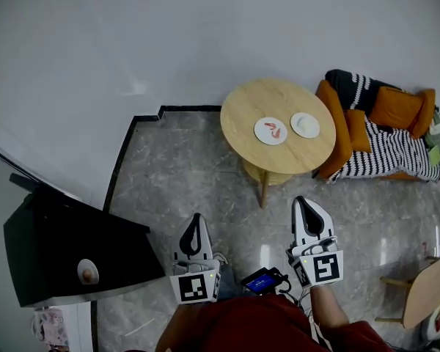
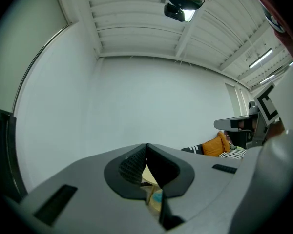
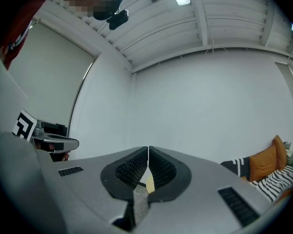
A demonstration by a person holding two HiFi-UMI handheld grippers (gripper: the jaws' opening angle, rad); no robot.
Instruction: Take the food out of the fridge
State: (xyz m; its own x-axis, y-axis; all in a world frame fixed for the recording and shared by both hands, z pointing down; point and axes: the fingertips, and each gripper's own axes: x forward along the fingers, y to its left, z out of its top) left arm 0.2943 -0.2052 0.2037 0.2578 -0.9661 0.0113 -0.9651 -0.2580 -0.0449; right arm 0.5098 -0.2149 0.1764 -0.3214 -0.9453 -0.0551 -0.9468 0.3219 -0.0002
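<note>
Rnd table (image 1: pixel 246 112) w/ 2 plates (image 1: pixel 270 130)

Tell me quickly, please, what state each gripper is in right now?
Left gripper: closed, holding nothing.
Right gripper: closed, holding nothing.

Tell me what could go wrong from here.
1. The left gripper and right gripper both have jaws shut on nothing, so they must open before any grab.
2. A small egg-like object sits on the black cabinet; a jolt might roll it off.
3. The plate with red pieces and the second plate occupy the round table, leaving less room.
</note>
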